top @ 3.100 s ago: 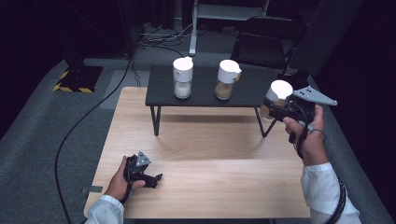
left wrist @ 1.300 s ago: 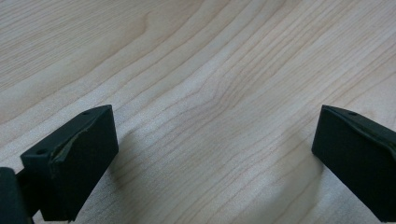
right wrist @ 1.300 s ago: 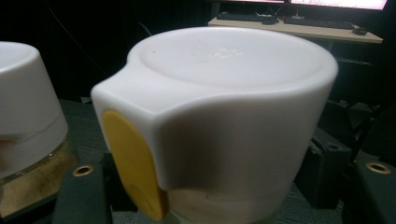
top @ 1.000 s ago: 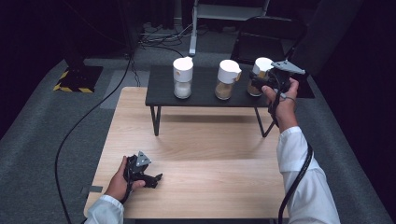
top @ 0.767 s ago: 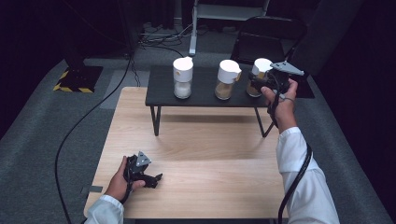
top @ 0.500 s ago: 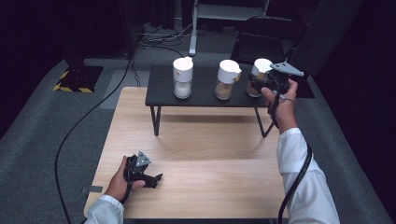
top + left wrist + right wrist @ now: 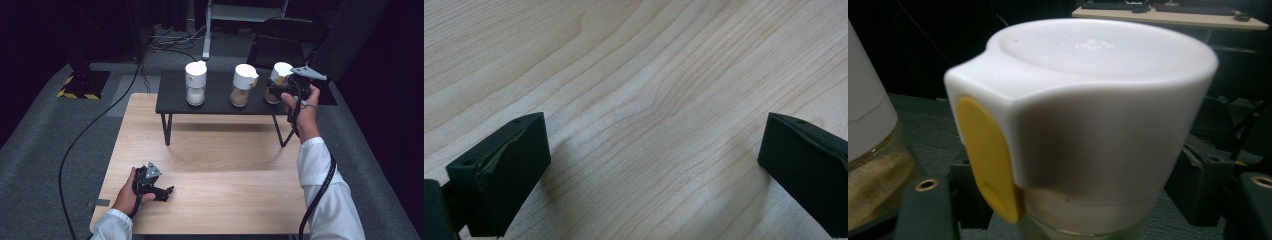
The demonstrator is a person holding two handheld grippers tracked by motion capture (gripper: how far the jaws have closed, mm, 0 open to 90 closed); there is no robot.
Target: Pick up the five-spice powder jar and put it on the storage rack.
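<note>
Carried from beside the shelf's right end, the third jar [image 7: 278,76] stood at the right end of the black shelf [image 7: 220,102], lined up with the two other jars [image 7: 195,82]. Around it the right gripper [image 7: 274,91] had just been opening, apparently releasing. On the wooden table's [image 7: 225,165] near-left corner, the left gripper [image 7: 167,190] rested spread, idle.

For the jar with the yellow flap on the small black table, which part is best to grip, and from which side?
Grip the jar with the yellow flap low on its glass body, under the wider white lid. Come level from the person's side of the black table, where the right claw is; the middle jar stands close on its left.
</note>
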